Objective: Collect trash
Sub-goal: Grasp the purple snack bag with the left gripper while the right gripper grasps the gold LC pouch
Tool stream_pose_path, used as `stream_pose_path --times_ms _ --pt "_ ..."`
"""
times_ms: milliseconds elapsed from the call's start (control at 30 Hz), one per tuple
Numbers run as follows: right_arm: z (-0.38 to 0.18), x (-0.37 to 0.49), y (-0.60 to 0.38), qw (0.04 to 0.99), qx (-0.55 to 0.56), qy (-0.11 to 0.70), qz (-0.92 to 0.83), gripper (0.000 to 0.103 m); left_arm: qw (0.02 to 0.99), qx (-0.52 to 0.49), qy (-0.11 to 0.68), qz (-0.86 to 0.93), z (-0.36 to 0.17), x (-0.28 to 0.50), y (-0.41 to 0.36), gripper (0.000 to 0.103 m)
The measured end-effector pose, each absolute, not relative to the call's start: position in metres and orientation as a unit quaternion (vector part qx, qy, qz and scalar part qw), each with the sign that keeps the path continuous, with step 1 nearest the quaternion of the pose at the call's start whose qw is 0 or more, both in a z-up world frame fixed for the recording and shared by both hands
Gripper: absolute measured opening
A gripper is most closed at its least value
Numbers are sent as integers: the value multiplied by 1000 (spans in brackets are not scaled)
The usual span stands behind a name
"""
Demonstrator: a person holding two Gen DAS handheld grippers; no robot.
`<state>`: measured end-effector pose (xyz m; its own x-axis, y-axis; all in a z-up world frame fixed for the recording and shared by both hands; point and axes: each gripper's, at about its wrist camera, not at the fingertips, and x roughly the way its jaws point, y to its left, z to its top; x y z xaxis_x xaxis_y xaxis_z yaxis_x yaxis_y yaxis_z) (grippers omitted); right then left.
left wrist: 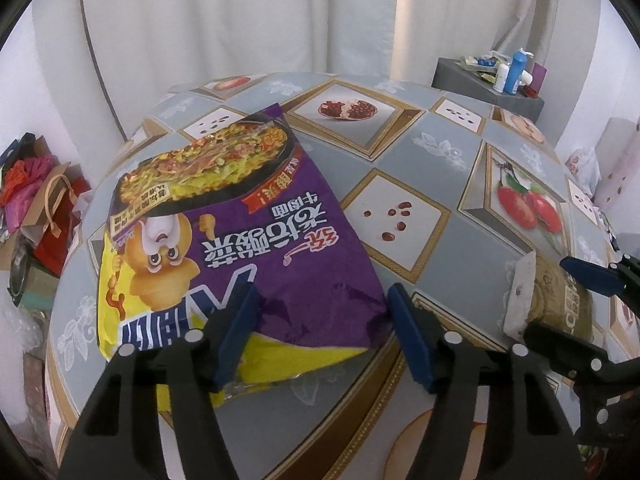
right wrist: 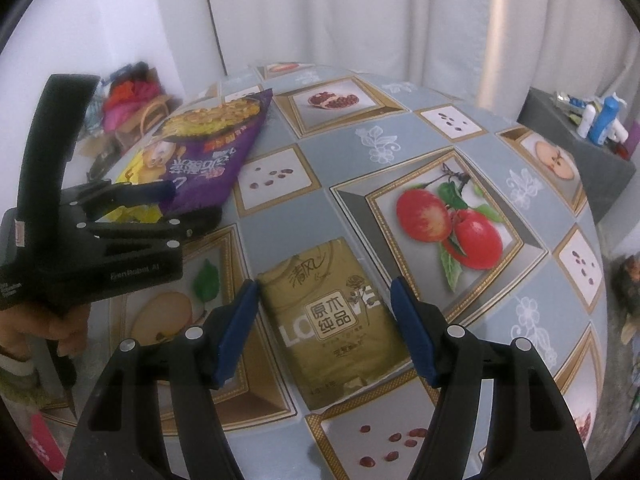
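Left claw hides the noodle bag's near corner; shelf bottles too small to read

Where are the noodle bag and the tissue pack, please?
noodle bag (left wrist: 304,240), left wrist view, on its purple middle.
tissue pack (right wrist: 336,312), right wrist view, on its gold front label.

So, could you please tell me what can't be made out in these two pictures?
- Purple noodle bag: near edge hidden behind the left hand-held gripper, left wrist view.
- Gold tissue pack: near end partly hidden by the right hand-held gripper.
- Bottles on the grey box: labels too small.
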<state>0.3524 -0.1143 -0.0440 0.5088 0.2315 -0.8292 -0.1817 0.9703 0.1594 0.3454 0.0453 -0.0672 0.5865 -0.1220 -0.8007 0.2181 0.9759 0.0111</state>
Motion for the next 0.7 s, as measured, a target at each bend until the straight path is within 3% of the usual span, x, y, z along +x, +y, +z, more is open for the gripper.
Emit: stream_pose_path --times_ms 233,467,700 --pt "-45 353 -115 868 27 481 120 64 890 50 444 -90 -65 346 51 46" --pt "-45 352 -116 868 27 481 120 63 892 47 441 -89 -64 346 55 40" --pt "-46 353 -116 870 28 478 120 61 894 41 436 -94 -61 346 55 26"
